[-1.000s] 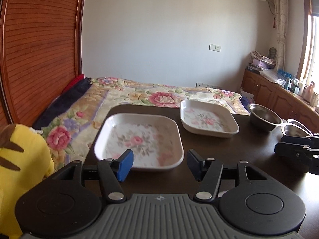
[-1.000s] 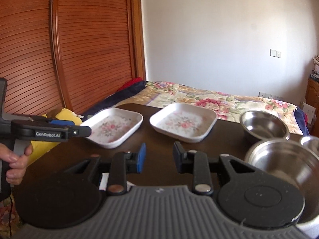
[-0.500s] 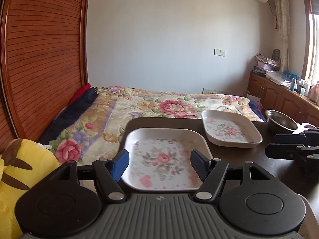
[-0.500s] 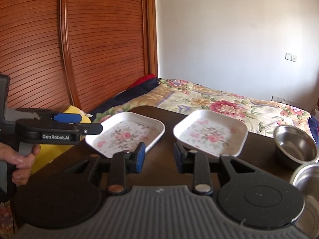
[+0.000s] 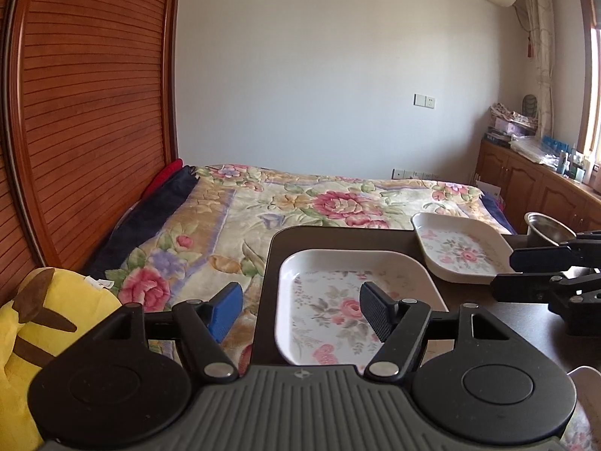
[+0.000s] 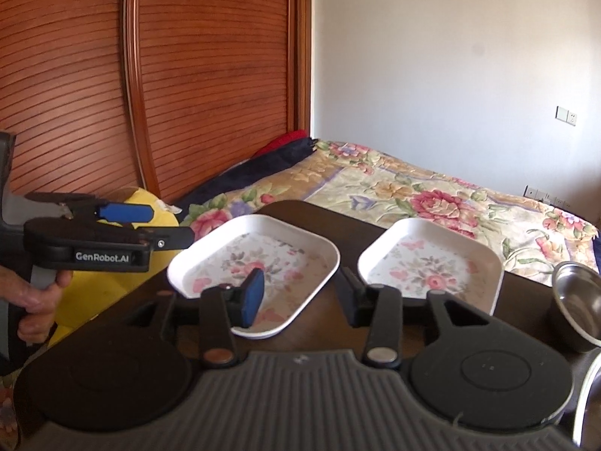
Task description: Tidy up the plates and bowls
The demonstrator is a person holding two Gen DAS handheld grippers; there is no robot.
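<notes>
White melamine, floral print: near plate [image 6: 259,270] and far plate [image 6: 432,263], rectangular, side by side on the dark table [image 6: 349,225], apart, not yet stacked. Steel bowl [image 6: 576,304] at 3 o'clock of the far plate; a second steel rim shows at the frame's lower right.

Left gripper [image 5: 300,312]: jaws wide apart, empty, straddling the near plate's left rim at the table's left edge, probably lined up to take that rim.

Right gripper [image 6: 300,297]: jaws parted, empty, poised over the near plate's 5 o'clock corner.

Clearance: table edge falls away at 9 o'clock toward bedspread [image 5: 300,203] and yellow plush [image 5: 45,319]. Little room there; free tabletop lies between the plates.
</notes>
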